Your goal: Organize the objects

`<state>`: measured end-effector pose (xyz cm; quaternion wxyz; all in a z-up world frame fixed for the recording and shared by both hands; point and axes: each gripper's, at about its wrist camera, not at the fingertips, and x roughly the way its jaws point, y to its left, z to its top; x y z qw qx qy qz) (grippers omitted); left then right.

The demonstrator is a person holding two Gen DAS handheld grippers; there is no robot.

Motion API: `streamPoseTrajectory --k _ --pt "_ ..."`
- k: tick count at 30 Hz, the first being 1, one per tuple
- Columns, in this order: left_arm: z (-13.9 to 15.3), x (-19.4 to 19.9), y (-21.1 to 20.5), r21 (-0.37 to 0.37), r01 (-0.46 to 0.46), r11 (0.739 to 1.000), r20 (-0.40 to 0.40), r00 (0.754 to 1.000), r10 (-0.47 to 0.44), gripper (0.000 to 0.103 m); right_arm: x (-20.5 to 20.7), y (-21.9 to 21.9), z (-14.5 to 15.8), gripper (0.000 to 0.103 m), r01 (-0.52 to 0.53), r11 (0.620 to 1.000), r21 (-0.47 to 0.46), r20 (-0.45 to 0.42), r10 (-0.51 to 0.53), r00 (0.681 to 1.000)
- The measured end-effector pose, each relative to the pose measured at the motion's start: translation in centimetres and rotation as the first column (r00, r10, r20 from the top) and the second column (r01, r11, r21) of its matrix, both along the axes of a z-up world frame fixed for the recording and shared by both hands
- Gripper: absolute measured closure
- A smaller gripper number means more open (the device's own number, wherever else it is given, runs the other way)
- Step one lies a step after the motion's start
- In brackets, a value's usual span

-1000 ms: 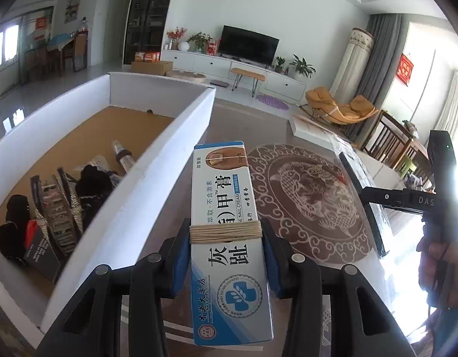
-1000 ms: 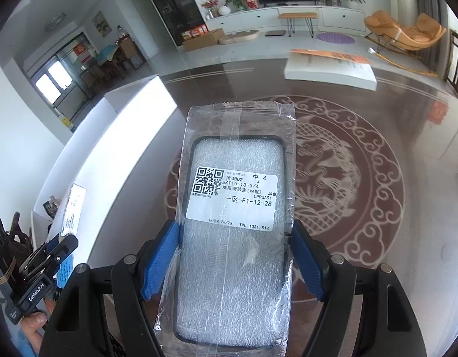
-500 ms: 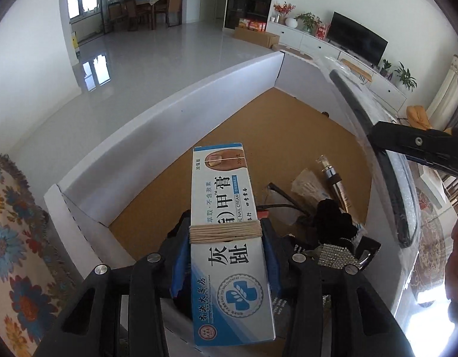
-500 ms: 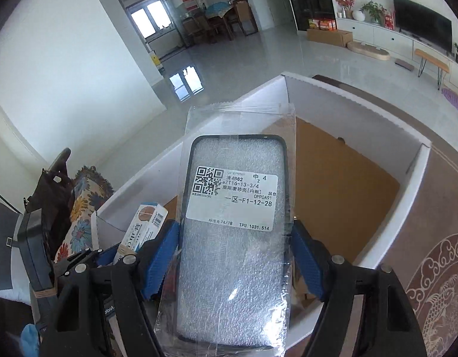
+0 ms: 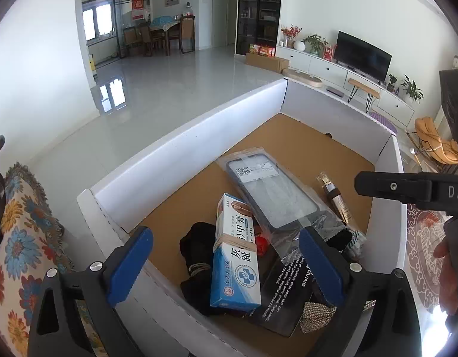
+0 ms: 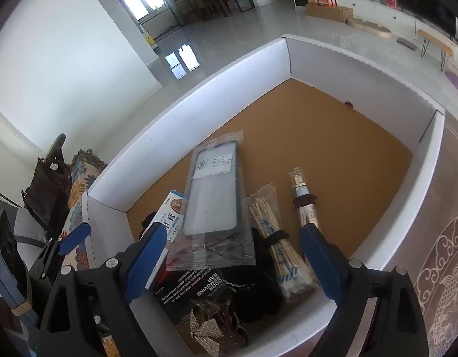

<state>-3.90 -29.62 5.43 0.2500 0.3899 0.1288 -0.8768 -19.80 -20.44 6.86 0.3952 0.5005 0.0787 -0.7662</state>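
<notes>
Released, bagged phone case (image 5: 270, 190) overlaps rectangular carton (image 5: 236, 255).

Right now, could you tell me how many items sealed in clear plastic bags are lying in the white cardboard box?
2: the dark-rimmed phone case in the middle, and the bundle of cotton swabs just right of it. Others may be hidden under the pile at the near end.

Bright daylight from windows (image 5: 96, 23) at upper left, glare on glossy floor (image 5: 169, 89), sharp centre, fisheye-bent, dark-vignetted corners
</notes>
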Motion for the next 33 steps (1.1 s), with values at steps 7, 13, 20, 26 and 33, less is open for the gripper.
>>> streamPoseTrajectory --k 7,13,20,26,33 --pt "1.5 0.9 2.4 -0.05 -0.052 0.997 -0.007 0.999 0.052 0.003 1.5 4.0 2.5 0.006 -0.002 0.999 0.039 -0.12 0.006 0.993" --pt "2.3 1.5 3.0 -0.044 -0.062 0.997 -0.017 0.998 0.061 0.003 2.9 3.6 3.8 0.005 -0.018 0.997 0.078 -0.211 0.034 0.977" --pt "2.2 1.7 2.9 -0.052 -0.081 0.995 0.01 0.997 0.081 0.003 3.9 2.5 2.8 0.005 -0.031 0.991 0.128 -0.247 0.062 0.967" --pt "1.9 1.7 2.7 -0.034 -0.082 0.996 0.014 0.996 0.083 0.003 3.9 2.1 2.2 0.005 -0.025 0.988 0.155 -0.247 0.064 0.967" --pt "1.8 1.6 2.2 0.008 -0.076 0.997 0.004 0.997 0.076 0.003 3.6 2.1 2.2 0.005 -0.017 0.991 0.134 -0.241 0.049 0.969"
